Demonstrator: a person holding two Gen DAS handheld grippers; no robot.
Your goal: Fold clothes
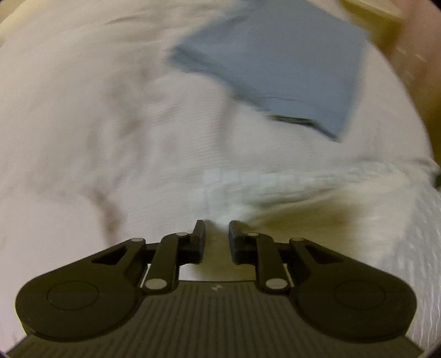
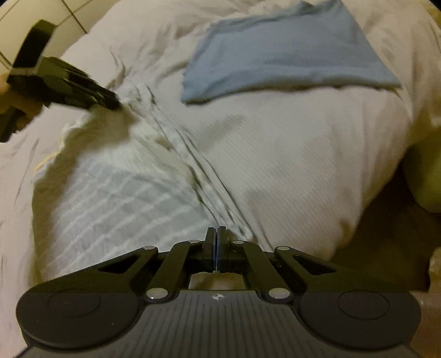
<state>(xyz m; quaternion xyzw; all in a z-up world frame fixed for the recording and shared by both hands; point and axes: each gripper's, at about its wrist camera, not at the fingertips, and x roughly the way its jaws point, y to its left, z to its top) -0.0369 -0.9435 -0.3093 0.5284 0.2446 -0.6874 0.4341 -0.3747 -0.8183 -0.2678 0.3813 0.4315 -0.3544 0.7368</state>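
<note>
A pale garment with faint light stripes (image 2: 115,187) hangs stretched over the white bedding. A creased ridge runs through it between my two grippers. My right gripper (image 2: 217,230) is at its near end, fingers pressed together on the cloth edge. My left gripper (image 1: 217,224) has its fingers a narrow gap apart, with bunched white cloth (image 1: 275,187) pinched at the tips. The right wrist view shows it again as the left gripper (image 2: 110,102) on the garment's far corner, with a hand behind it. A folded blue garment (image 2: 286,52) lies flat farther back; the left wrist view shows the blue garment (image 1: 278,68) ahead and to the right.
The white duvet (image 2: 303,154) covers the bed and drops off at its right edge, where a dark gap and a pale green object (image 2: 427,176) lie. Tiled floor (image 2: 74,13) shows at the top left. The left wrist view is motion-blurred.
</note>
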